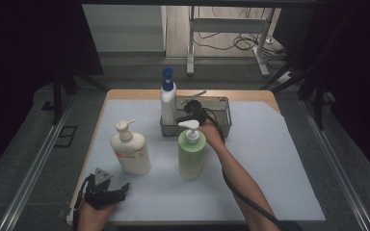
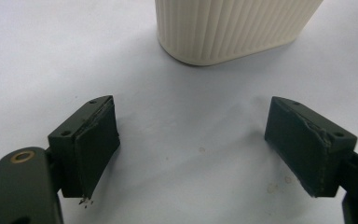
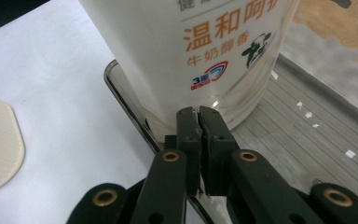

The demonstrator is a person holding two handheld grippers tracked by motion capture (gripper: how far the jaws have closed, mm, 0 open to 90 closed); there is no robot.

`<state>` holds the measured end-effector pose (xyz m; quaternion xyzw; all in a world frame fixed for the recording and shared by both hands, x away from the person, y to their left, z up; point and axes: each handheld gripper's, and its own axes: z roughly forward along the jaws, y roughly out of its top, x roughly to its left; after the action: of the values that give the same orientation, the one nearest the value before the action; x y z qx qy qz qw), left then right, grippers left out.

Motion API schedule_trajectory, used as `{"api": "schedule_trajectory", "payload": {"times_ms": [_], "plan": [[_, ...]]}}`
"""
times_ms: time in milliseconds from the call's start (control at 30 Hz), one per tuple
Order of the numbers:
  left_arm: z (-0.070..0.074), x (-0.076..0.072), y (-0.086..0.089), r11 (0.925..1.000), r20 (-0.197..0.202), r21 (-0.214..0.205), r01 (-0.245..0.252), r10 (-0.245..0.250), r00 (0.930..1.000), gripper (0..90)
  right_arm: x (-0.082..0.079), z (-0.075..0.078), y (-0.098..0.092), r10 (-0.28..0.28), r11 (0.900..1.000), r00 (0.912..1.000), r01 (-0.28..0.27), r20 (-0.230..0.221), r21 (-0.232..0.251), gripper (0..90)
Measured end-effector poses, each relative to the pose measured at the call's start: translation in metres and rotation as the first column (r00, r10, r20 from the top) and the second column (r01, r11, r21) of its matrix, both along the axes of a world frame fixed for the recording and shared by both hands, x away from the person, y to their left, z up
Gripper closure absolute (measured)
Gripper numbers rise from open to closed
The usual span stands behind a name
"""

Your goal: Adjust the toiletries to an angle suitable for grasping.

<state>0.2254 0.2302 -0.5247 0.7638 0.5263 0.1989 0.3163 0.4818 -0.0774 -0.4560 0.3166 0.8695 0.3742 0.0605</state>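
Right hand-held gripper (image 3: 200,114) pressed together at the tray (image 1: 225,108), left (image 2: 191,140) spread — three bottles (one (image 1: 168,98) in tray).

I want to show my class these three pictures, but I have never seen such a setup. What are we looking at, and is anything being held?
A person sits at a table with a hand-held two-jaw gripper in each hand. The high view looks down from above; each of the other two comes from a camera on one gripper.

The left gripper rests open near a cream pump bottle. The right gripper is shut, holding nothing, at the rim of a metal tray containing a blue-capped white bottle. A green pump bottle stands in front.
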Motion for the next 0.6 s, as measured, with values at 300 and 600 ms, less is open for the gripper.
{"api": "schedule_trajectory", "payload": {"times_ms": [300, 600], "plan": [[0.0, 0.0, 0.0, 1.0, 0.001, 0.0, 0.0, 0.0, 1.0, 16.9, -0.006, 0.011, -0.016, -0.009, 0.9998, 0.9997, 0.009, 0.022, 0.019, 77.8], [0.0, 0.0, 0.0, 1.0, 0.001, -0.001, 0.0, 0.0, 1.0, 16.9, -0.016, 0.024, -0.03, -0.006, 0.9995, 0.9988, 0.004, 0.049, 0.031, 63.0]]}}
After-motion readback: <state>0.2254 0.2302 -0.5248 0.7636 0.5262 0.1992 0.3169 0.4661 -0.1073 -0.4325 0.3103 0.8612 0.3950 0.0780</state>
